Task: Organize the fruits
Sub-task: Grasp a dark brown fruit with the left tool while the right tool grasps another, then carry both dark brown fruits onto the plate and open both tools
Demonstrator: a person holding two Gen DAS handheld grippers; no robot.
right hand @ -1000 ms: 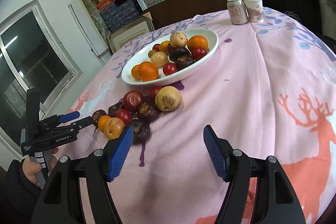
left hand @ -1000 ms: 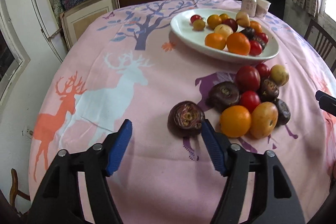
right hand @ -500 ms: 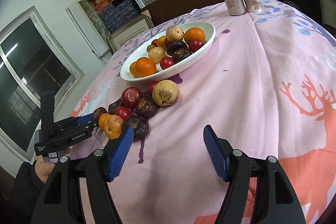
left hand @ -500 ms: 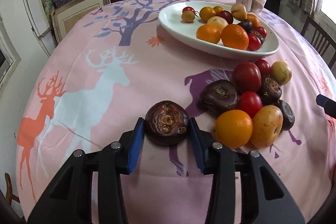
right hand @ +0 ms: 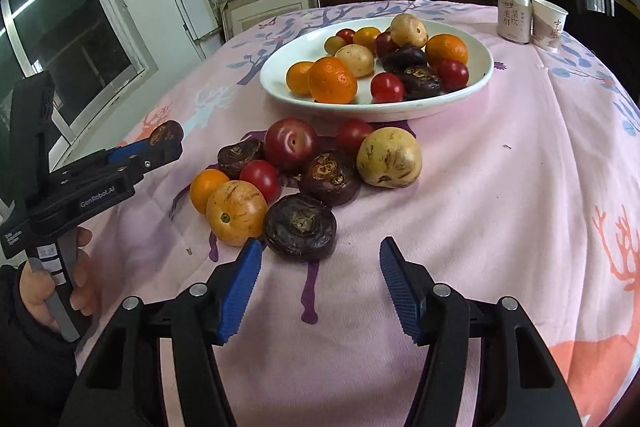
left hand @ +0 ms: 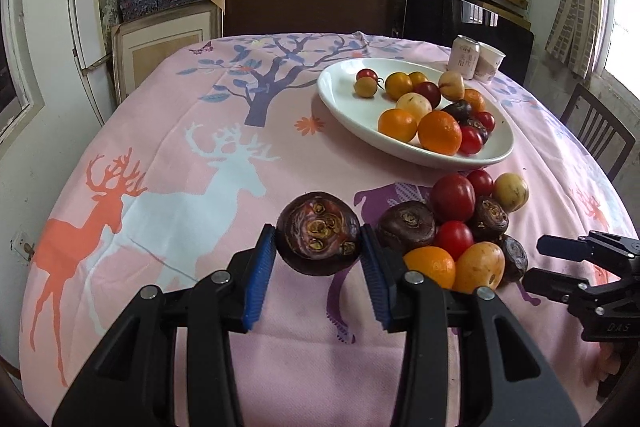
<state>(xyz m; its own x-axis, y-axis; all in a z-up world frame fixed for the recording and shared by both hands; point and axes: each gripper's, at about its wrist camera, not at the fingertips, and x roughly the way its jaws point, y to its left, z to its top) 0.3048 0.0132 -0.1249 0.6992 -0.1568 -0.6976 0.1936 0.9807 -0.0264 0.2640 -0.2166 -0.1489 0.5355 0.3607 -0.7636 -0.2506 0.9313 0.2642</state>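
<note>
My left gripper (left hand: 318, 243) is shut on a dark purple round fruit (left hand: 318, 227), its blue pads pressing both sides; that fruit (right hand: 165, 133) also shows at the far left of the right wrist view. A pile of red, orange, yellow and purple fruits (left hand: 452, 193) lies on the pink cloth in front of a white oval plate (left hand: 344, 107) holding several more. My right gripper (right hand: 320, 265) is closing just short of another dark purple fruit (right hand: 300, 227) at the pile's near edge. Its pads touch nothing.
A drink can (left hand: 463, 57) and a paper cup (left hand: 490, 67) stand beyond the plate (right hand: 280, 91). A wooden chair (left hand: 596, 135) stands at the table's right edge. A hand (right hand: 40, 291) holds the left gripper's handle. Shelves of boxes fill the back wall.
The left gripper closed on the dark purple fruit and tilted up with it. The right gripper slid left to the pile's near edge and its jaws narrowed.
</note>
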